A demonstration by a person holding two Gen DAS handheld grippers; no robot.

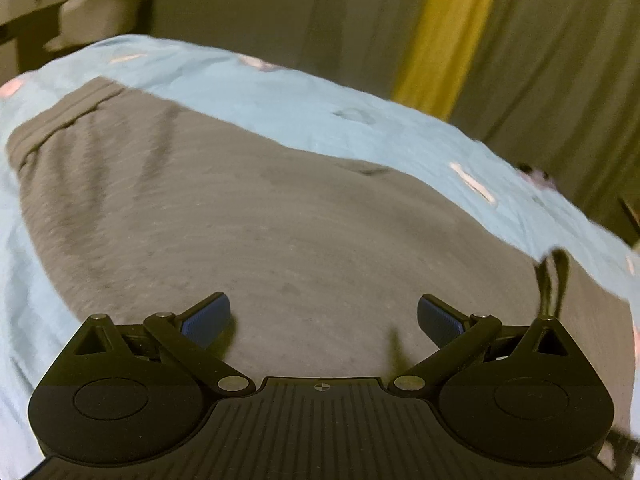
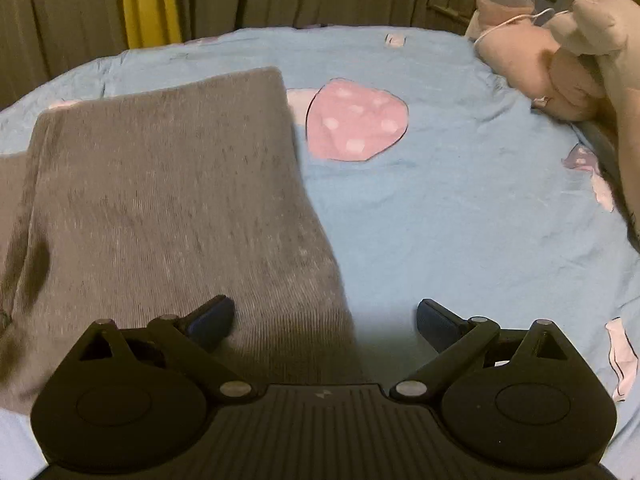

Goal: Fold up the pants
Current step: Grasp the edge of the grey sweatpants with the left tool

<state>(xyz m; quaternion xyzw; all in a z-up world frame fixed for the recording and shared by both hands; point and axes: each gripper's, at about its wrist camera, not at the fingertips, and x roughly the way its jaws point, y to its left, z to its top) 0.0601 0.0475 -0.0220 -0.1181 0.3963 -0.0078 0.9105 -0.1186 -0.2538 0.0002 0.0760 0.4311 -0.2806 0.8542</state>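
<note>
Grey knit pants (image 1: 240, 208) lie flat on a light blue bed sheet (image 1: 320, 108). In the left wrist view the waistband (image 1: 60, 120) is at the far left and a dark drawstring loop (image 1: 554, 280) lies at the right. My left gripper (image 1: 324, 320) is open and empty, just above the grey fabric. In the right wrist view the pants (image 2: 168, 200) show a folded layer with a straight right edge. My right gripper (image 2: 326, 322) is open and empty, straddling that edge, left finger over fabric, right finger over the sheet (image 2: 460, 220).
A pink spotted mushroom print (image 2: 356, 120) is on the sheet beside the pants. Plush toys (image 2: 560, 64) lie at the bed's far right. Grey curtains with a yellow strip (image 2: 148, 0) hang behind the bed. A white object (image 1: 104, 8) stands at the far left.
</note>
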